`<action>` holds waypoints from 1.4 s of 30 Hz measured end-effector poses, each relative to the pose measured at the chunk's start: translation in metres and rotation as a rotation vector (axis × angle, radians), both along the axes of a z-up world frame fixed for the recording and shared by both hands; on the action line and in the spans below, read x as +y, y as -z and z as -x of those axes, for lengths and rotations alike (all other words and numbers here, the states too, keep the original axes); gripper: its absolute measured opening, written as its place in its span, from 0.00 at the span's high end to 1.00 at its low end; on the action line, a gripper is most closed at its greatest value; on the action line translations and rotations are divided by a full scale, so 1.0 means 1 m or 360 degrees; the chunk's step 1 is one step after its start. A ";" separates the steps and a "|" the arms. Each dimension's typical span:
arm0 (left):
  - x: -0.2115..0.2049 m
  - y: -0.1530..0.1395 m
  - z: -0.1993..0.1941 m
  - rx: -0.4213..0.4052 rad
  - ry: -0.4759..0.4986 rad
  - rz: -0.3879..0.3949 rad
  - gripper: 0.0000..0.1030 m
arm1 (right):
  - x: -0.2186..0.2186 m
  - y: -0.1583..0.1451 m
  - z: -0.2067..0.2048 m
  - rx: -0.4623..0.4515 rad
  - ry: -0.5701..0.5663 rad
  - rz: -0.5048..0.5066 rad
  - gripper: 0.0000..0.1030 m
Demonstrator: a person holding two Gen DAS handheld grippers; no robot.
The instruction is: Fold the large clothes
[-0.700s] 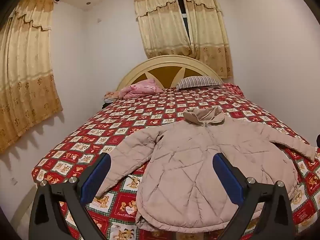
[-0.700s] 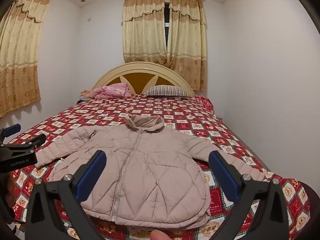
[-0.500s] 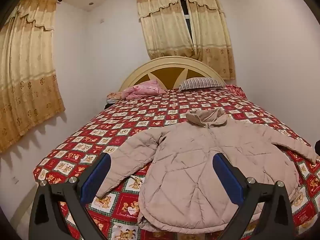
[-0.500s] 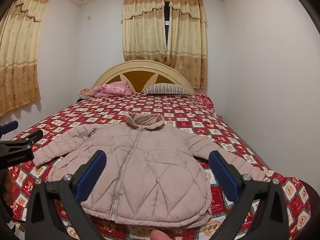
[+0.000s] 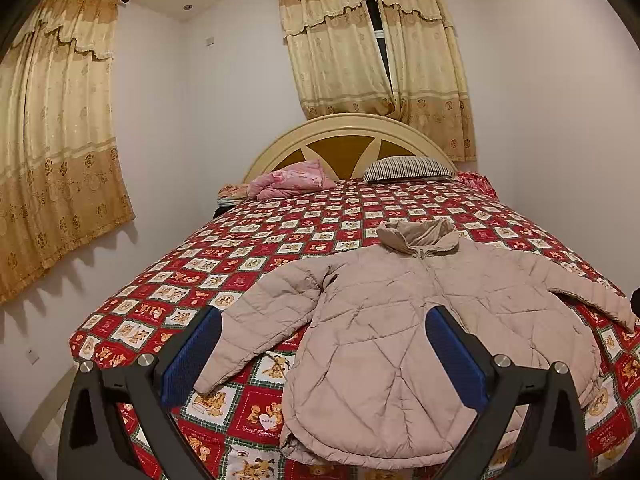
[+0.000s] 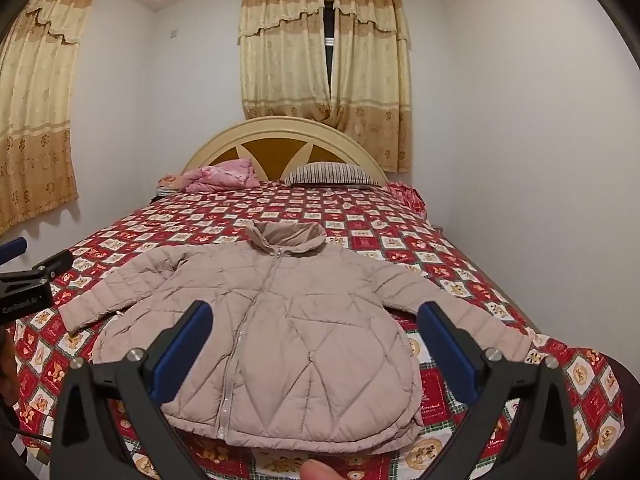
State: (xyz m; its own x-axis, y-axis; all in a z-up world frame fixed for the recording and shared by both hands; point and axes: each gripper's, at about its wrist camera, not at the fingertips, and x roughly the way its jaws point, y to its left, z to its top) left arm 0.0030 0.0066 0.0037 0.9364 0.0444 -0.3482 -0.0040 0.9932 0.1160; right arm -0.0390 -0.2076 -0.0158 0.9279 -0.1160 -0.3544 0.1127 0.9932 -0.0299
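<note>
Both tongs, left (image 5: 324, 354) and right (image 6: 316, 348), gape empty above the beige quilted puffer jacket (image 6: 280, 320), hiding parts of its hem.

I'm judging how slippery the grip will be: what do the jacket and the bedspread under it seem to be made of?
The jacket looks like a smooth, thin synthetic shell over soft padding: stitched diamond quilting, puffy panels, fine wrinkles, matte beige finish. The bedspread looks like printed woven cloth, probably cotton or a blend: flat, matte, red and white squares with bear pictures. The fibre itself cannot be told.
</note>
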 end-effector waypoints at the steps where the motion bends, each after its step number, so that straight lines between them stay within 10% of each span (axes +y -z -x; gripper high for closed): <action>1: 0.001 0.000 0.000 0.0002 0.0000 0.0002 0.01 | 0.000 0.000 0.000 0.0003 0.0000 0.0000 0.00; 42: 0.008 0.007 -0.003 0.0015 -0.0031 0.0005 0.01 | 0.009 0.003 0.000 0.0026 -0.0022 0.0002 0.00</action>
State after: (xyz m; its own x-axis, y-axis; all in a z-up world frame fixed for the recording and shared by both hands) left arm 0.0063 0.0148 -0.0036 0.9320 0.0612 -0.3574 -0.0220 0.9934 0.1128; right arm -0.0385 -0.1987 -0.0186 0.9234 -0.1035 -0.3697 0.0982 0.9946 -0.0332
